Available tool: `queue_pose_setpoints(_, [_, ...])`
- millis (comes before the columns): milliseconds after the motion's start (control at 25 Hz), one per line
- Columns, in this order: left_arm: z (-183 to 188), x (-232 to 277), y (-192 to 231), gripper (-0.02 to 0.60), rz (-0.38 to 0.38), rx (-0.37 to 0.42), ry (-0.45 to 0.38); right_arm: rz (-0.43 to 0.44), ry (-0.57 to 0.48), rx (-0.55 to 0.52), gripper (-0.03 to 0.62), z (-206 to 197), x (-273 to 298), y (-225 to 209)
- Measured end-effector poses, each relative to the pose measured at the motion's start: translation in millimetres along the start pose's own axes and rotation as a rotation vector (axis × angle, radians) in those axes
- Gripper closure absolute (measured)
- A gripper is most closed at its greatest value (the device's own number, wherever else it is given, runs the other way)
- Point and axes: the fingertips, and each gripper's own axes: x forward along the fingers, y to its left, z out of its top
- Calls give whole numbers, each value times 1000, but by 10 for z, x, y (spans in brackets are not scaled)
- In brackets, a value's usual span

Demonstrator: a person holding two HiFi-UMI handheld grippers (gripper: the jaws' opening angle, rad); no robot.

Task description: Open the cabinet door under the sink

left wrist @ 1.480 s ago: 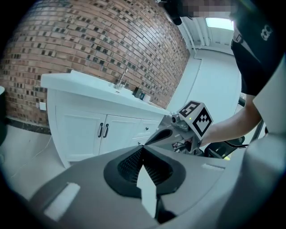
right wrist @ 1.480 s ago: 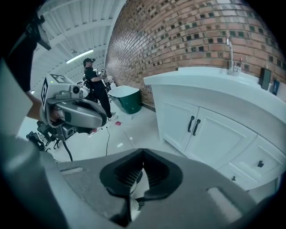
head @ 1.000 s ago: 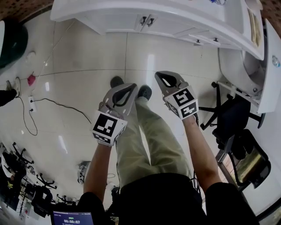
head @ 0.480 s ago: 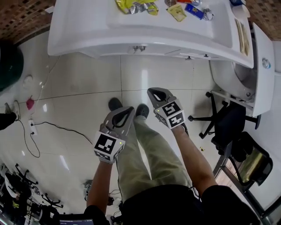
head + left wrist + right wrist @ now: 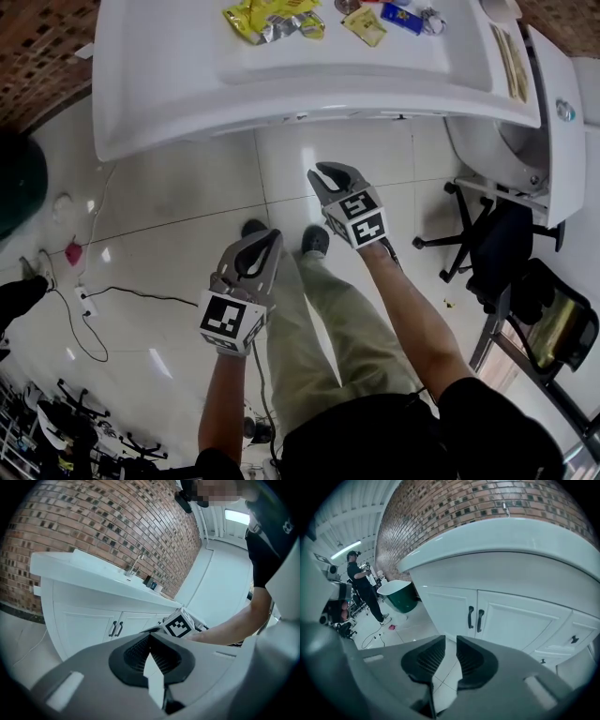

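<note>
I am lining my right gripper (image 5: pixel 450 640), jaws slightly apart, on what seem the under-sink door handles (image 5: pixel 475 617) at twelve o'clock, left gripper (image 5: pixel 150 635) idling with jaws together.

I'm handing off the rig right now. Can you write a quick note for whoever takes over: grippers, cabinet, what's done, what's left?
Left gripper: jaws together, nothing in them, held away from the cabinet.
Right gripper: jaws slightly apart, nothing between them, pointed at the cabinet doors but short of them.
Cabinet doors: both shut below the white counter. The two black handles sit side by side at the seam, untouched.
Done: standing in front of the cabinet, nothing more.
Left: bring the right gripper to a handle, close on it, pull the door open.
</note>
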Motion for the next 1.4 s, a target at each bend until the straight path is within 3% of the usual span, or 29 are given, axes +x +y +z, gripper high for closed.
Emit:
queue_pose_setpoints(560, [32,-9,344,566,-8,-16,8,-109,41,14,537,111,643,-540])
queue_pose_setpoints(1000, [10,-93,612,566,8,-42,28,-208,77,82,537,161,1004,-855])
queue_pose_setpoints(1400, [-27,-97,623,566,0,-51,40,-227,66,149,537,254,1268,-1026])
